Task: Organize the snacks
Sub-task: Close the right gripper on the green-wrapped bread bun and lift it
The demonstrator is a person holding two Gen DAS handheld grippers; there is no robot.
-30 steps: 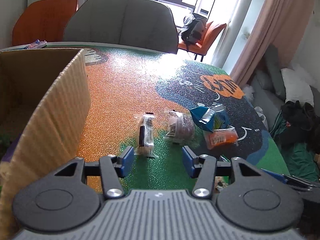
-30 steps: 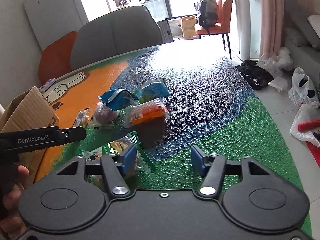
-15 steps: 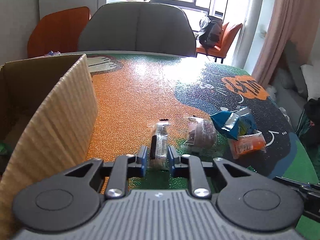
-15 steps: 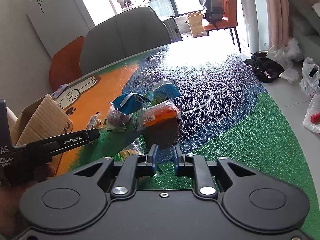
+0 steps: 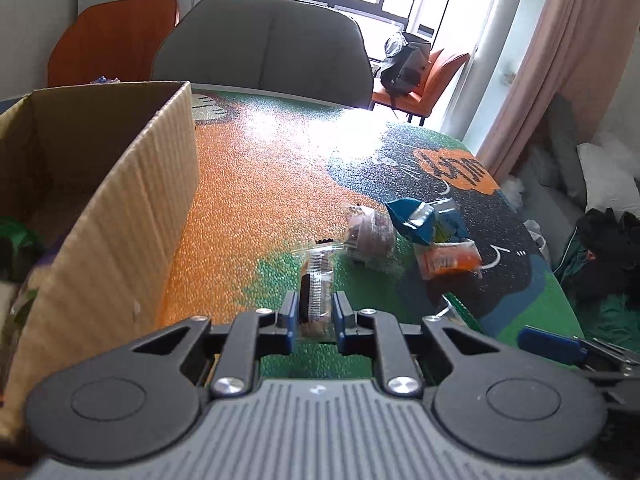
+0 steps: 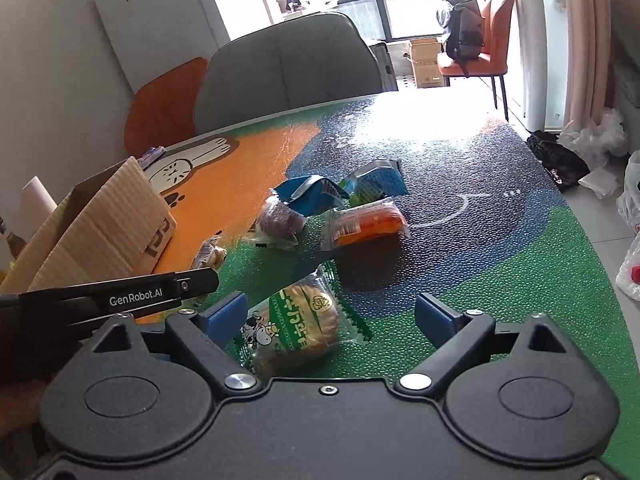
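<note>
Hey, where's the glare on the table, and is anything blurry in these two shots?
Left wrist view: window glare whitens the far table; the round brown snack is motion-smeared. Right wrist view: glare on the far table edge; the green-labelled bread packet stays sharp.

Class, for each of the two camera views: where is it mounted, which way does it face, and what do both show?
Left wrist: on the left gripper, facing across the table, shut on a clear-wrapped snack, cardboard box left.
Right wrist: on the open right gripper, over a green bread pack.
Shared: orange packet.
</note>
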